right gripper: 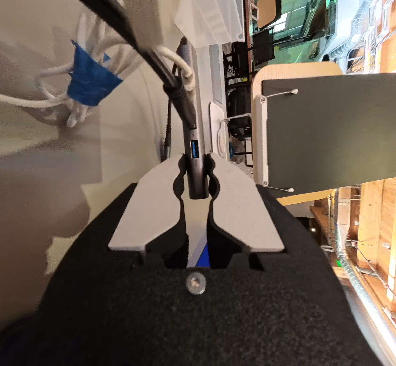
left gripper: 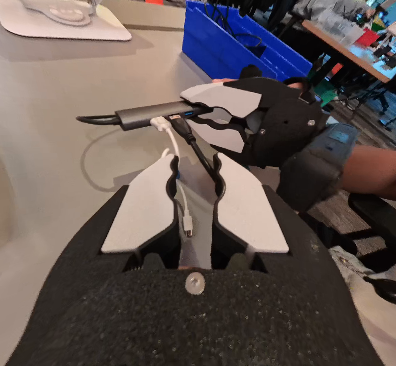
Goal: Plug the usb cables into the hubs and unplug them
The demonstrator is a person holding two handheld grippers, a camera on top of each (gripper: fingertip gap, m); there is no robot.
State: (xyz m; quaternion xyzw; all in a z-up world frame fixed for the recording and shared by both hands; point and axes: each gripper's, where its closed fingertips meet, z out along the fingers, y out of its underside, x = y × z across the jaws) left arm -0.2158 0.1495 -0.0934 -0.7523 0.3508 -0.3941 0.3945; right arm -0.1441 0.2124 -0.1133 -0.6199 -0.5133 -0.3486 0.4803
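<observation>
Above a beige tabletop [left gripper: 53, 98], the right gripper [right gripper: 196, 158] clamped one end of a grey USB hub [left gripper: 154, 111] carrying white [left gripper: 159, 123] and black plugs [left gripper: 181, 125]. Left gripper [left gripper: 195, 158] fingers stood apart, empty, around the hanging cables.

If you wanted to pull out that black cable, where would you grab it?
On the black plug body, beside the hub, not the thin cord. Approach from the port side, the left gripper closing across the plug's flat sides, while the right gripper holds the hub.
</observation>
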